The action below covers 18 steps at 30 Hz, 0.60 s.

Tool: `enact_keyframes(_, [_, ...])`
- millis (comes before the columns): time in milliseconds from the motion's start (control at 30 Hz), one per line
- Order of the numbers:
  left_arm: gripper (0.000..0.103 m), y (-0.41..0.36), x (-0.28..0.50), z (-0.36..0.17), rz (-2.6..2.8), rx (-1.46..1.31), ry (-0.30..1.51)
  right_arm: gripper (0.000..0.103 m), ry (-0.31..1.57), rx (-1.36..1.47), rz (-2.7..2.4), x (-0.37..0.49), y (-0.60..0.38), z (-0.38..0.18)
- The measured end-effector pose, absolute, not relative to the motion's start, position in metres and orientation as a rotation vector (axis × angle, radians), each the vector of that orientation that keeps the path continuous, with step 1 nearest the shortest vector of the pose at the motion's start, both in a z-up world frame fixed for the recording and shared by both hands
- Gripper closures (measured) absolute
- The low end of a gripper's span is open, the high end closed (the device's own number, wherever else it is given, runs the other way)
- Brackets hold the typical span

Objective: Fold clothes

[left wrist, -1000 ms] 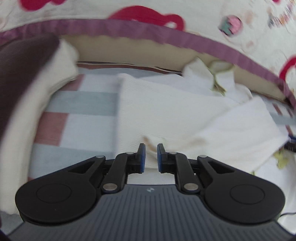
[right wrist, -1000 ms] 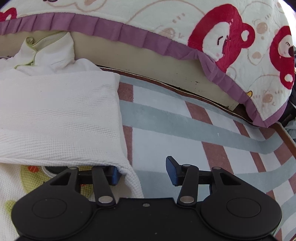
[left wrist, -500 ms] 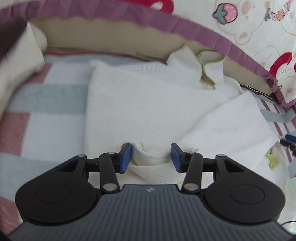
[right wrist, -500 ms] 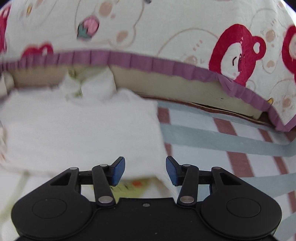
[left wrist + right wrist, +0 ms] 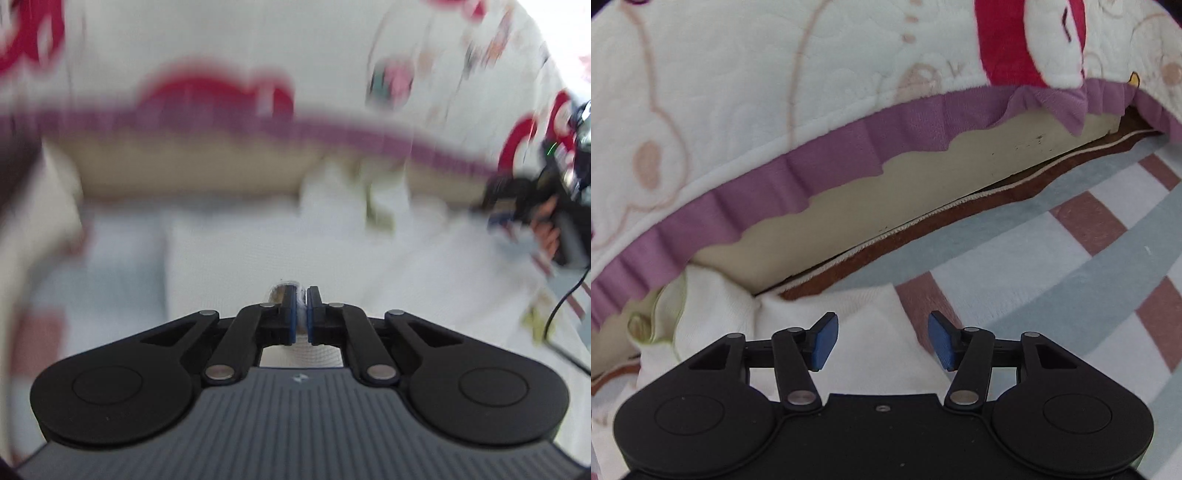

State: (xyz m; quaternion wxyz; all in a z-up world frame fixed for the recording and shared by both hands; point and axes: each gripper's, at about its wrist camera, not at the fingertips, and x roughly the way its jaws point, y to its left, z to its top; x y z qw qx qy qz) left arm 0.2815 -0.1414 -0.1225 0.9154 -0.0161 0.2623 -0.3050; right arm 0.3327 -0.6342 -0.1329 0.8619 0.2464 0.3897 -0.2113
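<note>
White waffle-knit garment (image 5: 258,254) lies flat ahead on striped rug (image 5: 1071,280) | left tongs (image 5: 300,310) pinch its near hem | right tongs (image 5: 882,341) opening, empty, over its far corner.

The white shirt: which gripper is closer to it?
Left. The left gripper is shut on a pinch of the white shirt. The right gripper hangs over the shirt's corner, its jaws opening with nothing pinched between them.
</note>
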Motion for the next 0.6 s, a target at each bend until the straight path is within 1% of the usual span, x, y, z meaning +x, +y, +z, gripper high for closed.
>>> enact_keyframes(33, [0.098,-0.139,0.286,-0.114,-0.632,-0.031,0.507,0.044,0.824,0.529,-0.454,0.336,-0.638,-0.137])
enact_keyframes(100, [0.098,-0.133,0.299,-0.111,-0.624,-0.065,0.507,0.044,0.837,0.553,-0.475,0.342,-0.647,-0.146])
enact_keyframes(233, [0.098,-0.119,0.3,-0.149,-0.612,-0.226,0.644,0.043,0.834,0.745,-0.428,0.339,-0.67,-0.161])
enact_keyframes(267, [0.098,-0.118,0.3,-0.159,-0.628,-0.22,0.687,0.046,0.823,0.771,-0.414,0.338,-0.674,-0.163])
enact_keyframes(300, [0.098,-0.121,0.299,-0.167,-0.627,-0.194,0.716,0.05,0.827,0.775,-0.398,0.339,-0.677,-0.164])
enact_keyframes(333, [0.098,-0.124,0.297,-0.174,-0.623,-0.164,0.741,0.079,0.844,0.757,-0.378,0.341,-0.677,-0.164])
enact_keyframes(367, [0.098,-0.124,0.296,-0.173,-0.625,-0.166,0.722,0.097,0.868,0.72,-0.359,0.344,-0.675,-0.164])
enact_keyframes(400, [0.098,-0.122,0.294,-0.169,-0.63,-0.175,0.693,0.098,0.869,0.673,-0.35,0.346,-0.672,-0.161])
enact_keyframes(467, [0.098,-0.12,0.292,-0.161,-0.638,-0.195,0.634,0.098,0.792,0.554,-0.365,0.343,-0.663,-0.146])
enact_keyframes(533, [0.098,-0.118,0.289,-0.153,-0.645,-0.214,0.574,0.099,0.731,0.514,-0.406,0.339,-0.665,-0.137])
enact_keyframes(600, [0.097,-0.118,0.292,-0.149,-0.635,-0.217,0.574,0.101,0.726,0.483,-0.43,0.339,-0.666,-0.135])
